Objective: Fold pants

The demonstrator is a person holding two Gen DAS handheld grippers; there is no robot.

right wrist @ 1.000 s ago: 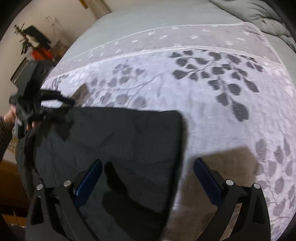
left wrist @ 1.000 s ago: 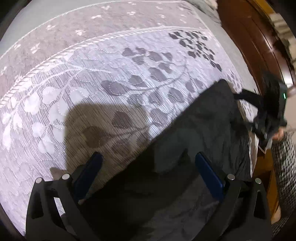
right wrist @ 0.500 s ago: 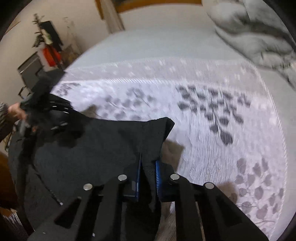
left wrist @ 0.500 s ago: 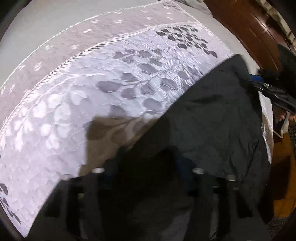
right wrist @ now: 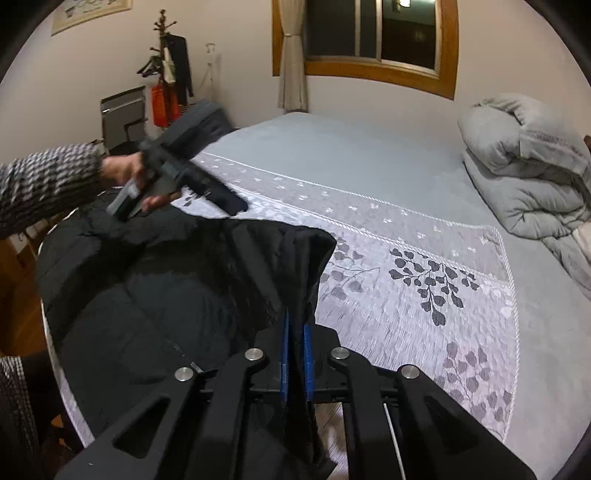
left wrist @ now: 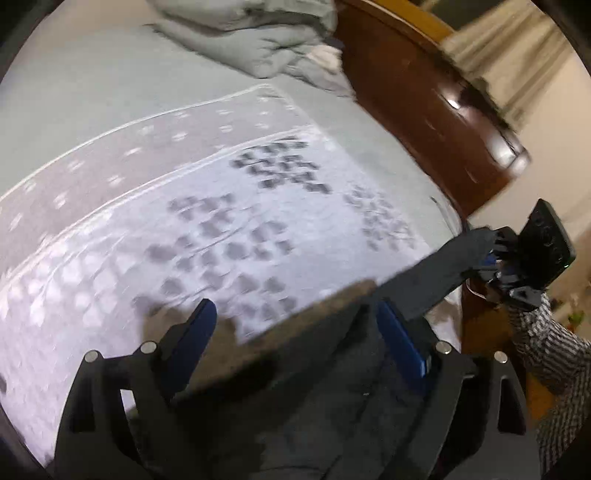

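The black pants (right wrist: 155, 295) lie on the near part of a bed with a leaf-patterned cover (right wrist: 424, 295). My right gripper (right wrist: 295, 328) is shut on a corner of the pants and holds it lifted off the bed. In the left wrist view the right gripper (left wrist: 495, 258) shows at the far right with the stretched black cloth (left wrist: 436, 284). My left gripper (left wrist: 295, 321) is open; the pants (left wrist: 332, 406) lie beneath and between its blue fingers (left wrist: 399, 339). The left gripper (right wrist: 225, 199) also shows in the right wrist view, above the pants' far edge.
A folded grey duvet (right wrist: 524, 166) lies at the head of the bed. A dark wooden bed frame (left wrist: 424, 110) runs along the bed's side. A chair and a coat rack (right wrist: 166, 74) stand by the wall under a window (right wrist: 369, 33).
My right gripper has closed on the pants' corner and lifted it. My left gripper closed about half a second ago and now stands open and raised; both views have tilted up.
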